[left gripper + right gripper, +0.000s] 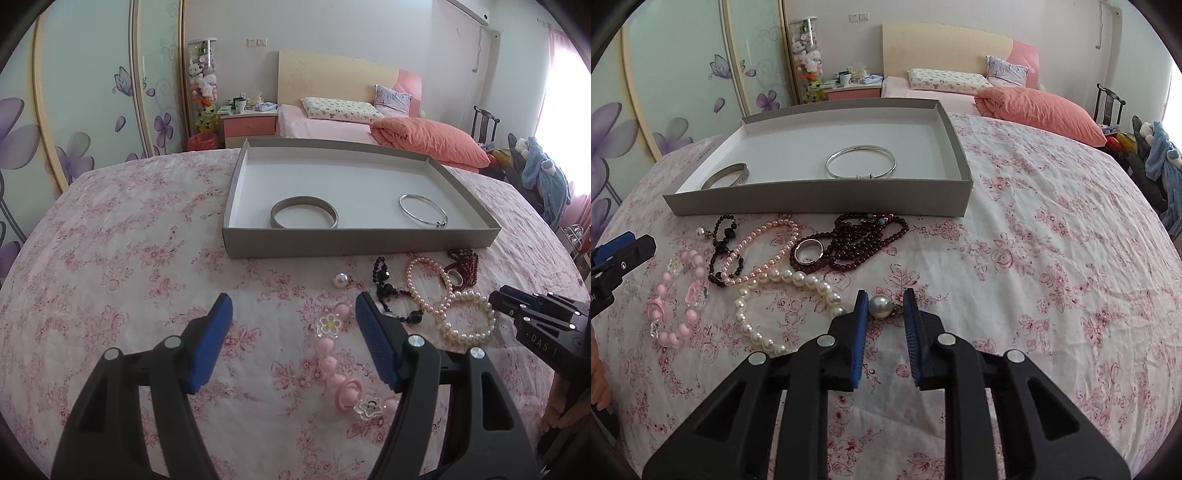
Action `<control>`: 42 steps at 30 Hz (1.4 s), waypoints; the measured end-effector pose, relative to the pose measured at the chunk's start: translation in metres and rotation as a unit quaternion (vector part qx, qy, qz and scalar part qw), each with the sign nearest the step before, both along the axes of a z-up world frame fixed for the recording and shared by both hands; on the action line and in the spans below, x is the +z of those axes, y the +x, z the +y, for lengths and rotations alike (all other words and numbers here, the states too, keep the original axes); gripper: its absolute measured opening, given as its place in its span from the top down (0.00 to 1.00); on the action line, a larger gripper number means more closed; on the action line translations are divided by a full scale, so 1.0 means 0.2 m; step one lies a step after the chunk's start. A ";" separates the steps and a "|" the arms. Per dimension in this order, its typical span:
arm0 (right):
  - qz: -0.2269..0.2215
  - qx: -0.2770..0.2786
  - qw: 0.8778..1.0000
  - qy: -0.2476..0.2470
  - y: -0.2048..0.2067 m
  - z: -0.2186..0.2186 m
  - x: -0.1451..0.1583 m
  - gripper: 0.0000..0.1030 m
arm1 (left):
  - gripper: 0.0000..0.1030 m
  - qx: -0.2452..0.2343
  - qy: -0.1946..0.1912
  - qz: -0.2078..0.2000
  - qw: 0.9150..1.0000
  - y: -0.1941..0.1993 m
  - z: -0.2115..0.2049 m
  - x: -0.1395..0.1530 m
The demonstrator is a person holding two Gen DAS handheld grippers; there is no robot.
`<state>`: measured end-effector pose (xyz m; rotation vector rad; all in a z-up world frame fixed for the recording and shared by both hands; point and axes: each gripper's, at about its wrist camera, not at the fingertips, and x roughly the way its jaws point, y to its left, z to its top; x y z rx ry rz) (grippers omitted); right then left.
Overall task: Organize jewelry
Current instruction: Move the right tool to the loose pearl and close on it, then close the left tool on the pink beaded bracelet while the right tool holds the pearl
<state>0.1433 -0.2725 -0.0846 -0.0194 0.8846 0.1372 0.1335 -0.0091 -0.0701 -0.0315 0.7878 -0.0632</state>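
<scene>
A grey tray on the floral cloth holds a wide metal bangle and a thin silver bangle. In front lie a pink bead bracelet, black beads, a pink pearl strand, a white pearl bracelet, dark red beads, a ring and a pearl earring. My left gripper is open above the pink bracelet. My right gripper is nearly closed around a pearl earring.
The floral cloth covers a rounded surface falling away at the left and right. Behind it stand a bed with an orange duvet, a nightstand and a chair with clothes.
</scene>
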 end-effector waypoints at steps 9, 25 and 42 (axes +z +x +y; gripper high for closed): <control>0.004 -0.075 0.997 -0.015 0.02 -0.17 0.00 0.81 | 0.34 -0.014 0.004 0.010 1.000 -0.02 -0.01 -0.02; 0.000 -0.087 0.996 -0.015 0.01 -0.22 -0.01 0.81 | 0.41 -0.034 0.034 0.064 0.997 0.02 -0.09 -0.14; 0.001 -0.086 0.996 -0.011 0.02 -0.22 -0.01 0.81 | 0.86 0.014 0.052 0.064 0.996 0.07 0.06 -0.13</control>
